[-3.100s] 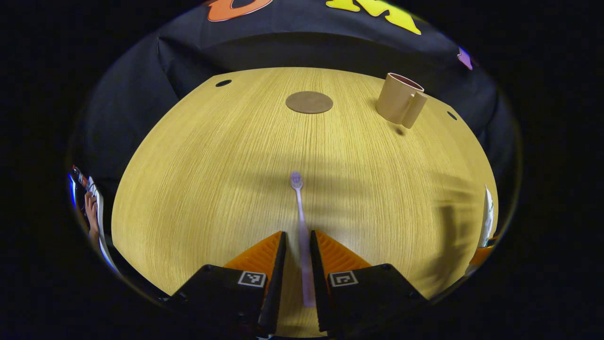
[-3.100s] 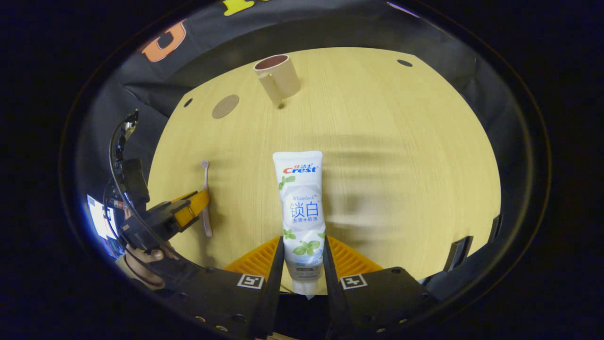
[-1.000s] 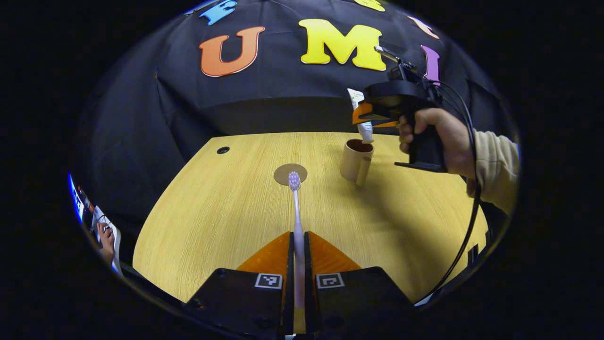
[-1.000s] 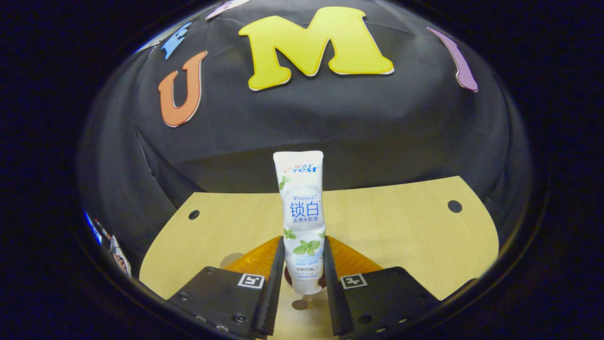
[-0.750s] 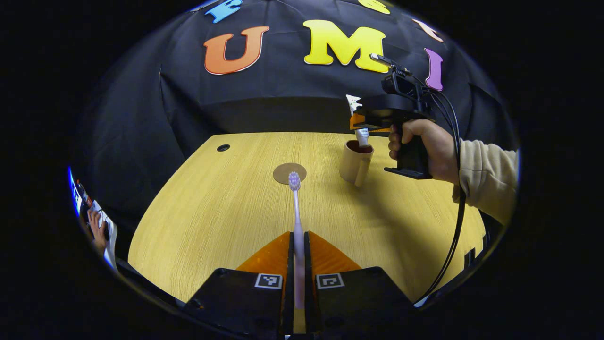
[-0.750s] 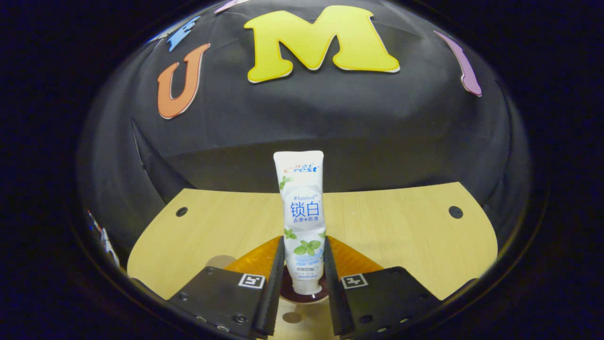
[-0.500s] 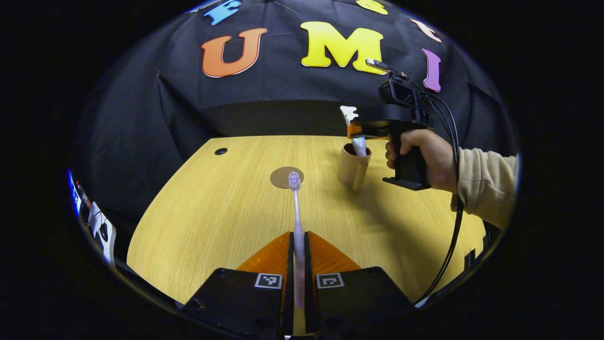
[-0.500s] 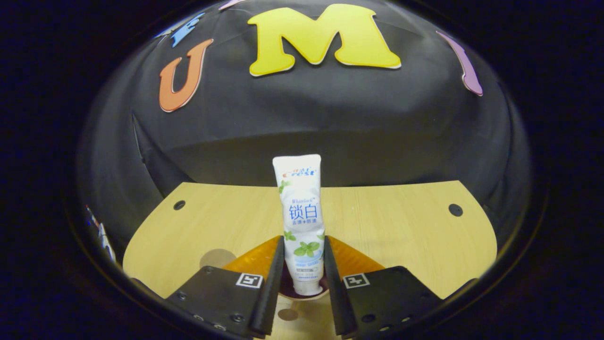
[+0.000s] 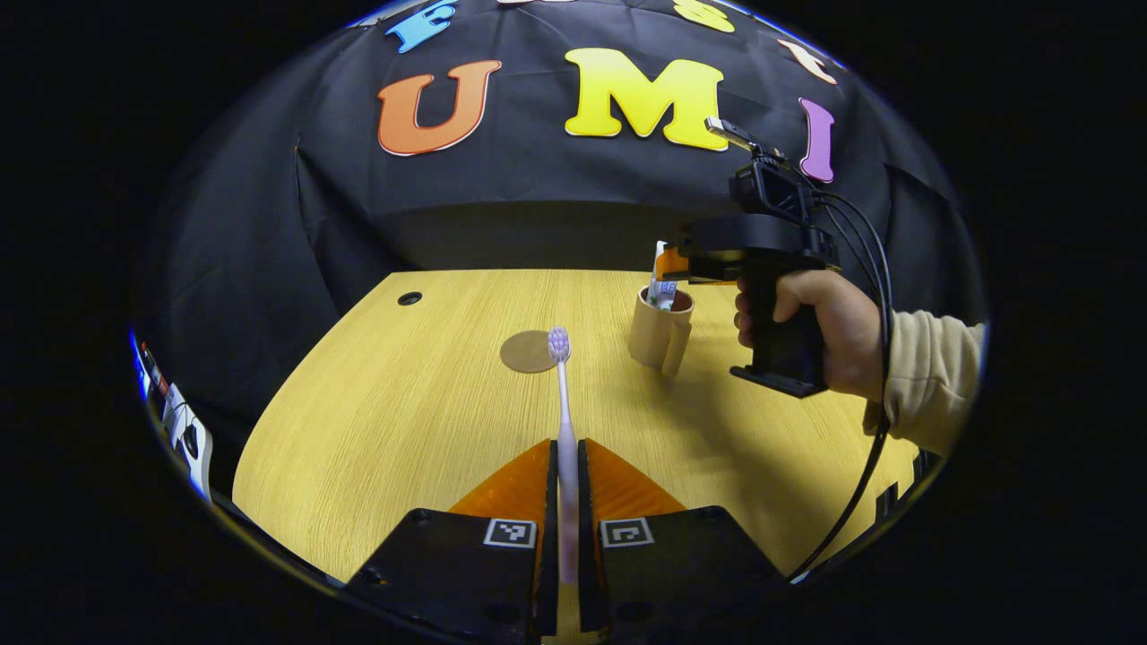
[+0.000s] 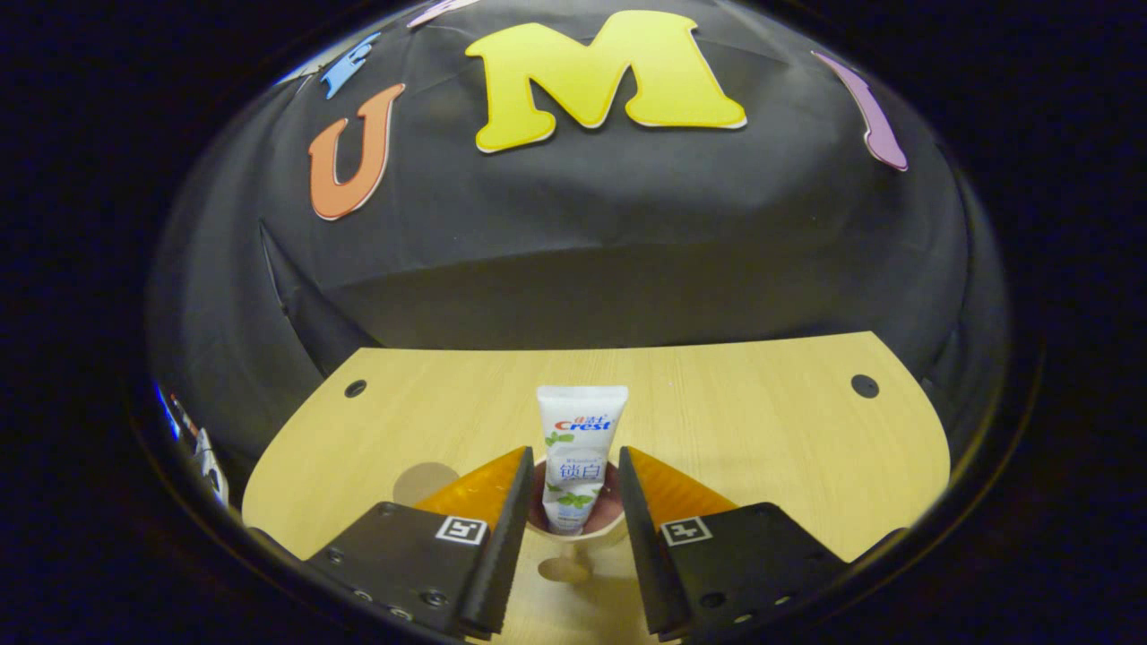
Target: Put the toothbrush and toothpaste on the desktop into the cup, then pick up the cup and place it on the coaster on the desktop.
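Paste [image 10: 579,457] sits in the cup [image 10: 573,528], right jaws open around it; left jaws grip the brush [image 9: 564,421]. Brush, then coaster [image 9: 527,351], to go.

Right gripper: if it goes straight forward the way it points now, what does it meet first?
Probably the toothpaste standing in the cup, directly between the open right gripper fingers; depth is unclear.

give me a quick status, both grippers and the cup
Left gripper shut on toothbrush, above the desk. Right gripper open over cup; toothpaste stands inside. Coaster bare.
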Tool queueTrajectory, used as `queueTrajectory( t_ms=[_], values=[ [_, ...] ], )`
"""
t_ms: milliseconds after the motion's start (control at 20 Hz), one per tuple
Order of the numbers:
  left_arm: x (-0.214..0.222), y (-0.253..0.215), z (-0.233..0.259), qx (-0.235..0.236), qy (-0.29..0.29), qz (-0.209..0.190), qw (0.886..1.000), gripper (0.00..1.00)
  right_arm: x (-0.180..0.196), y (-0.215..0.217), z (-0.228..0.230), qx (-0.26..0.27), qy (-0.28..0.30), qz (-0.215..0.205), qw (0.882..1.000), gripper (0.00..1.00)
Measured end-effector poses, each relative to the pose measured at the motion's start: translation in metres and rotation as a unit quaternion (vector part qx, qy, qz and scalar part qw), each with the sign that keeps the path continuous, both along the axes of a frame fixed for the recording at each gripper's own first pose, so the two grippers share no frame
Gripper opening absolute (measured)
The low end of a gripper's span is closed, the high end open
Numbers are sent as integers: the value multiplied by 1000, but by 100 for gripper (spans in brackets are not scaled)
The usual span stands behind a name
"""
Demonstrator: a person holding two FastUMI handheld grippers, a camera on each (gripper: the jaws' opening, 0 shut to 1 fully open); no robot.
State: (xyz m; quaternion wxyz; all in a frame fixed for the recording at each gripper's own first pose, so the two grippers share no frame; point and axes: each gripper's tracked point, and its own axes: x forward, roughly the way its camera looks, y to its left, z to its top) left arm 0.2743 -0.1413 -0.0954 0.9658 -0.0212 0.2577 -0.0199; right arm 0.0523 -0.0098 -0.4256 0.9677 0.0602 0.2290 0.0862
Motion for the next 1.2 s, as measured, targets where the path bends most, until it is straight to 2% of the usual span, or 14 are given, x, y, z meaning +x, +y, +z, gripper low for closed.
queueTrajectory(
  t_ms=[100,150,400,550,700,800,1000,1200],
  values=[
    [15,-9,10,0,-19,-5,1000,12,-11,-4,9,9,-4,9,1000,64],
    [25,-13,17,1,-30,-9,1000,12,-16,-10,15,11,-9,9,1000,77],
    [78,-32,48,0,-95,-20,995,12,-38,-53,49,0,-56,-1,998,97],
    [114,-47,71,10,-146,-24,989,12,-48,-87,56,-20,-99,-15,995,97],
    [145,-67,87,3,-191,-29,981,12,-58,-117,38,-40,-120,-28,992,97],
    [166,-81,92,-12,-207,-33,978,12,-65,-129,21,-39,-125,-24,991,97],
    [200,-89,100,-7,-237,-29,971,12,-75,-149,-7,-36,-143,-30,989,97],
    [224,-99,111,-7,-276,-35,960,12,-80,-154,-31,-17,-130,-28,991,97]
  ],
)
